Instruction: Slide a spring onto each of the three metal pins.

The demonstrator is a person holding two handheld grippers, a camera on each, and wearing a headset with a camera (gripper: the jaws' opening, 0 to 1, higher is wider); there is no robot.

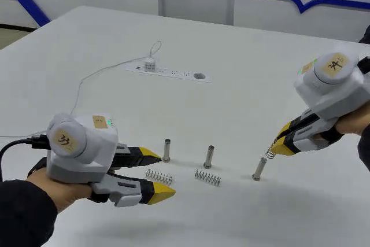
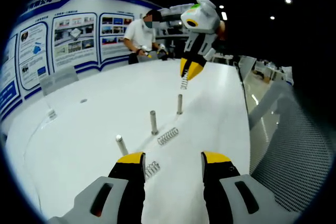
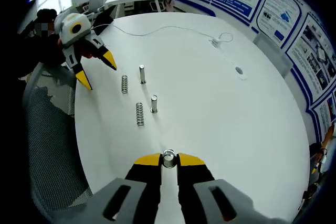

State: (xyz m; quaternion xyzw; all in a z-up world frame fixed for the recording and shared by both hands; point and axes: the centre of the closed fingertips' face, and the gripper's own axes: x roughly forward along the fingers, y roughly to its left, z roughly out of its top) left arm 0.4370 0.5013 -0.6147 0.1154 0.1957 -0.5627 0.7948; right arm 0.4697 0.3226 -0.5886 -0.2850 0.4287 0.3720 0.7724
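Three metal pins stand on the white table: the left pin (image 1: 166, 150), the middle pin (image 1: 208, 157) and the right pin (image 1: 259, 168). Two springs lie flat in front of them, one (image 1: 159, 176) beside my left gripper, another (image 1: 207, 177) below the middle pin. My left gripper (image 1: 157, 173) (image 2: 172, 161) is open, its yellow tips straddling the near spring (image 2: 152, 168). My right gripper (image 1: 278, 147) (image 3: 169, 159) is shut on a third spring (image 1: 270, 153) (image 3: 169, 157), held just above the right pin's top.
A white power strip (image 1: 167, 72) with a plugged charger and cable lies further back on the table. A grey chair (image 1: 196, 3) stands at the far edge. A person works at another table (image 2: 142, 38) in the background.
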